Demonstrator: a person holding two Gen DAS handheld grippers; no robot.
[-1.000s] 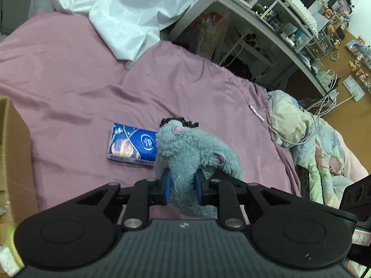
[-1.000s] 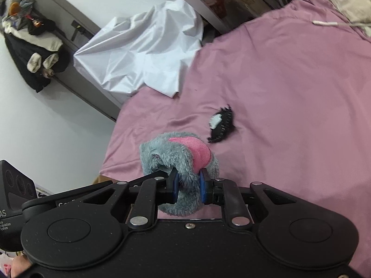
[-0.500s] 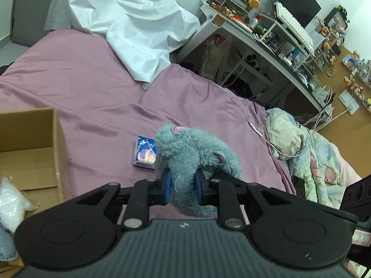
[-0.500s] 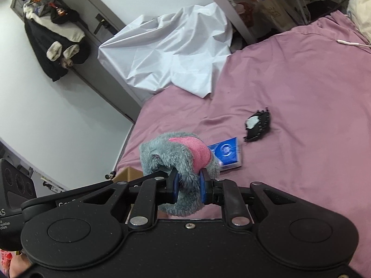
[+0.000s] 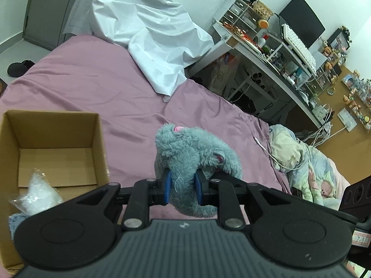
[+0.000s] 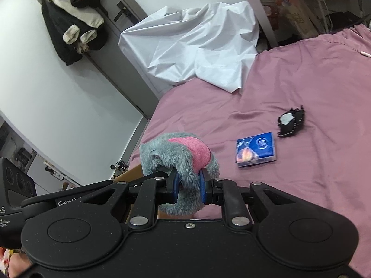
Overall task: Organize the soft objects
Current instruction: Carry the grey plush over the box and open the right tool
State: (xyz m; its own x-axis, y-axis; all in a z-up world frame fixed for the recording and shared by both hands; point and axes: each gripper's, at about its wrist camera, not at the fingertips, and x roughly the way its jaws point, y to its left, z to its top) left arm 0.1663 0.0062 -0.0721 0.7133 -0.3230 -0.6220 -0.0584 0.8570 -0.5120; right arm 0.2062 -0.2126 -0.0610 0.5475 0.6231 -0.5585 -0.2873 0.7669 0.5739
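Observation:
Both grippers hold one grey plush toy in the air above the pink bed. In the left wrist view my left gripper [image 5: 183, 186] is shut on a grey furry limb of the plush toy [image 5: 192, 150]. Over in the right wrist view my right gripper [image 6: 188, 188] is shut on the plush toy [image 6: 178, 153] at its pink-lined ear. An open cardboard box [image 5: 97, 143] sits at the lower left of the left wrist view, with a clear bag of white stuff [image 5: 39, 190] inside. Its corner [image 6: 133, 172] peeks out behind the toy in the right wrist view.
A blue tissue pack [image 6: 255, 149] and a small black fabric piece [image 6: 291, 121] lie on the pink sheet [image 6: 301, 81]. A white cover [image 5: 153, 30] drapes over the bed's far end. A crowded desk [image 5: 266, 53] and a floral blanket [image 5: 306, 169] stand at the right.
Both grippers rose and drew back with the plush toy, toward the cardboard box. The box came into the left wrist view, and the tissue pack and black piece shrank away on the bed.

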